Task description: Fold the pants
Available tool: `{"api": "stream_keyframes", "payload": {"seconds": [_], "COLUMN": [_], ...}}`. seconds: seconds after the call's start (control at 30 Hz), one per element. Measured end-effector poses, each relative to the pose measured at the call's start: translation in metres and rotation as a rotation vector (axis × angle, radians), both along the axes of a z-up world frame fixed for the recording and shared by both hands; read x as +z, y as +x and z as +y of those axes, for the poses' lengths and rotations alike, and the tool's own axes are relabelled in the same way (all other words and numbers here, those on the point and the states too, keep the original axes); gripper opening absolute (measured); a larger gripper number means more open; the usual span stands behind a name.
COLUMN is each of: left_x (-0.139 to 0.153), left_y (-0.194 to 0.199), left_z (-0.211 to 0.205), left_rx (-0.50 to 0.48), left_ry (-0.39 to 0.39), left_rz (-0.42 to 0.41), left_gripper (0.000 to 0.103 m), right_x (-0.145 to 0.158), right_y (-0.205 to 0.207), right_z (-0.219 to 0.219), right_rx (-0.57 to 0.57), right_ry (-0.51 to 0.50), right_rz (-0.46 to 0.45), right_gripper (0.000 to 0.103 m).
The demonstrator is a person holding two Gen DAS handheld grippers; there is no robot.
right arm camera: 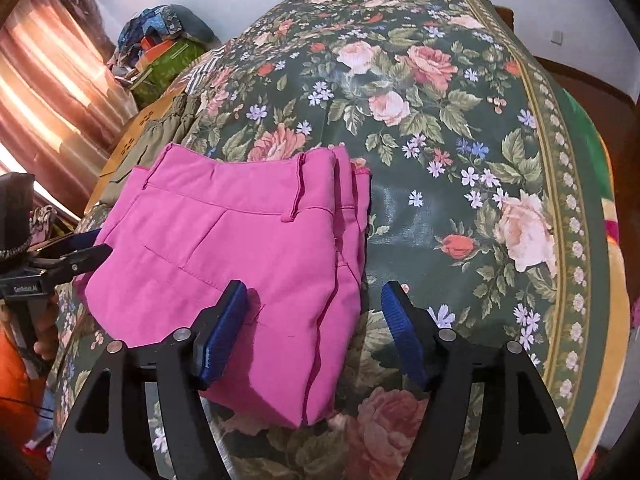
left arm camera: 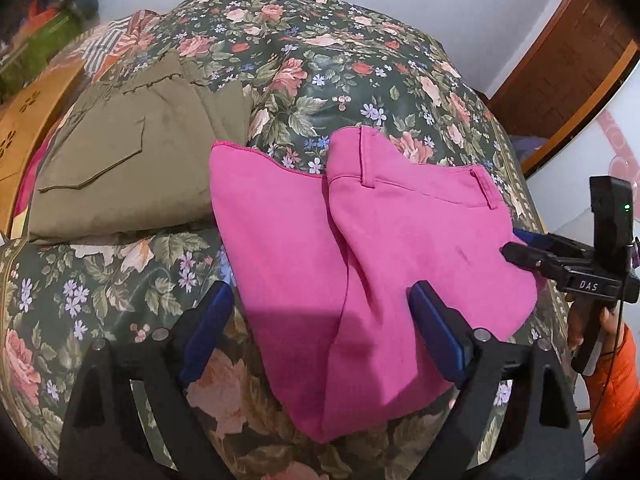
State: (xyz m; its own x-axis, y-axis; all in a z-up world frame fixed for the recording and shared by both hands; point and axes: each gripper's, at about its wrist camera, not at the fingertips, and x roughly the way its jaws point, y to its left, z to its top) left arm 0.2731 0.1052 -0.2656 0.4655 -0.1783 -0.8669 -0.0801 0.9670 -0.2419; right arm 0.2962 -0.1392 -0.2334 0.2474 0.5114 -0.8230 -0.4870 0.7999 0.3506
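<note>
The pink pants (left arm camera: pixel 360 248) lie folded in a compact stack on the floral bedspread (left arm camera: pixel 320 80), waistband toward the far side; they also show in the right wrist view (right arm camera: pixel 240 248). My left gripper (left arm camera: pixel 320 312) is open, its jaws spread over the near end of the stack, holding nothing. My right gripper (right arm camera: pixel 312 312) is open above the stack's right edge, one pad over the cloth and one over the bedspread. The right gripper also shows in the left wrist view (left arm camera: pixel 520 254) at the stack's right side. The left gripper shows at the left of the right wrist view (right arm camera: pixel 92 250).
Folded olive-green pants (left arm camera: pixel 132 168) lie left of the pink stack. A wooden bed frame (left arm camera: pixel 24 128) and a pile of clothes (right arm camera: pixel 168 52) are at the far left. The bedspread's bordered edge (right arm camera: pixel 560 208) runs down the right. A wooden door (left arm camera: pixel 568 64) stands beyond.
</note>
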Motion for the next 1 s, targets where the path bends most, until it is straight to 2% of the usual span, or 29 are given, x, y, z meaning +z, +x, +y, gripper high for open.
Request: {"api": "stream_keyframes", "payload": {"seconds": [0.13, 0.23, 0.3, 0.37, 0.47, 0.6, 0.63, 0.67, 0.7, 0.87, 1.0], "left_x": [-0.009, -0.012, -0.012, -0.011, -0.009, -0.005, -0.003, 0.0, 0.001, 0.012, 0.023], "left_y": [0.007, 0.009, 0.01, 0.009, 0.008, 0.007, 0.006, 0.005, 0.005, 0.003, -0.004], "left_z": [0.004, 0.007, 0.008, 0.007, 0.006, 0.009, 0.009, 0.009, 0.008, -0.004, -0.005], "left_rx": [0.007, 0.009, 0.01, 0.006, 0.002, -0.001, -0.003, -0.016, -0.031, -0.053, -0.061], "left_ry": [-0.037, -0.074, -0.097, -0.09, -0.074, -0.054, -0.045, -0.055, -0.077, 0.023, 0.034], "left_rz": [0.011, 0.003, -0.001, -0.005, -0.013, -0.026, -0.031, -0.039, -0.039, -0.067, -0.093], "left_gripper": [0.091, 0.083, 0.078, 0.073, 0.067, 0.056, 0.05, 0.032, 0.026, 0.017, 0.012], "right_x": [-0.01, -0.012, -0.012, -0.012, -0.011, -0.008, -0.007, -0.006, -0.003, 0.008, 0.018], "right_y": [0.005, 0.008, 0.007, 0.008, 0.011, 0.011, 0.01, 0.011, 0.009, 0.004, 0.001], "right_z": [-0.002, -0.002, 0.0, 0.002, 0.009, 0.008, 0.008, 0.008, 0.01, 0.017, 0.014], "right_rx": [-0.002, 0.005, 0.011, 0.025, 0.033, 0.022, 0.023, 0.027, 0.034, 0.047, 0.038], "right_ry": [0.034, 0.046, 0.05, 0.065, 0.059, 0.075, 0.08, 0.081, 0.082, 0.057, 0.073], "right_rz": [0.033, 0.036, 0.028, 0.027, 0.015, 0.0, -0.005, -0.01, -0.02, -0.081, -0.102], "right_gripper": [0.069, 0.069, 0.061, 0.052, 0.045, 0.029, 0.027, 0.024, 0.021, 0.015, 0.013]}}
